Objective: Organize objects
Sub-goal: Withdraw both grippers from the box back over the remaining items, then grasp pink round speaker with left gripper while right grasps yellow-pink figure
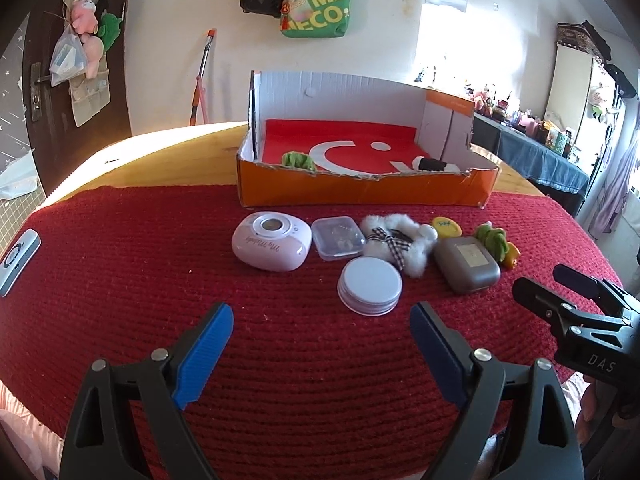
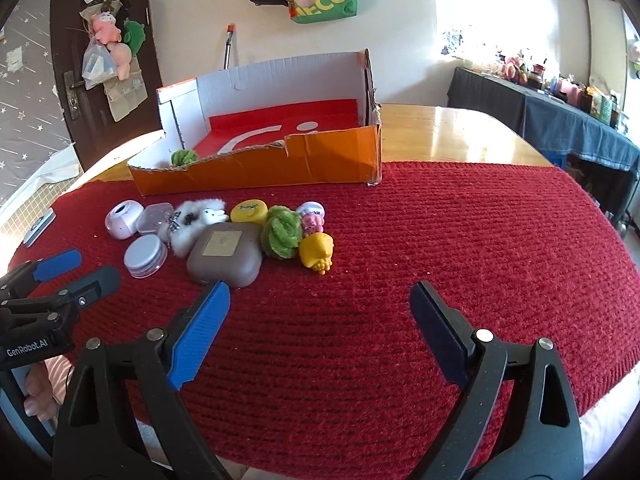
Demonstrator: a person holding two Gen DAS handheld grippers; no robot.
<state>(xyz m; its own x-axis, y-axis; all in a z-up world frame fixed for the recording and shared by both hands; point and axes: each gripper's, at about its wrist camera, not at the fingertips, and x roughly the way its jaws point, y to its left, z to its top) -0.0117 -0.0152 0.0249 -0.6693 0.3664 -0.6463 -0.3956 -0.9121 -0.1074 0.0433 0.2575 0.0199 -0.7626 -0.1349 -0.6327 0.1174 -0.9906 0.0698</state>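
An orange cardboard box (image 1: 360, 190) stands at the far edge of the red mat, with a green scrunchie (image 1: 298, 160) and a black-and-white item (image 1: 434, 165) inside. In front of it lie a pink round device (image 1: 272, 246), a clear plastic box (image 1: 338, 238), a white fluffy piece with a checked bow (image 1: 400, 240), a round tin (image 1: 370, 286), a grey-brown case (image 1: 466, 264), a yellow lid (image 1: 447, 227), a green scrunchie (image 2: 282, 232), a yellow toy (image 2: 318, 254) and a small pink toy (image 2: 312, 216). My left gripper (image 1: 322, 311) is open and empty, just short of the tin. My right gripper (image 2: 320, 288) is open and empty, near the case.
The red knitted mat (image 1: 120, 280) covers the near part of a wooden table (image 2: 440, 132). A white-and-blue device (image 1: 18, 262) lies at the mat's left edge. A cluttered side table (image 2: 560, 120) stands at the right, a dark door (image 2: 68, 60) at the left.
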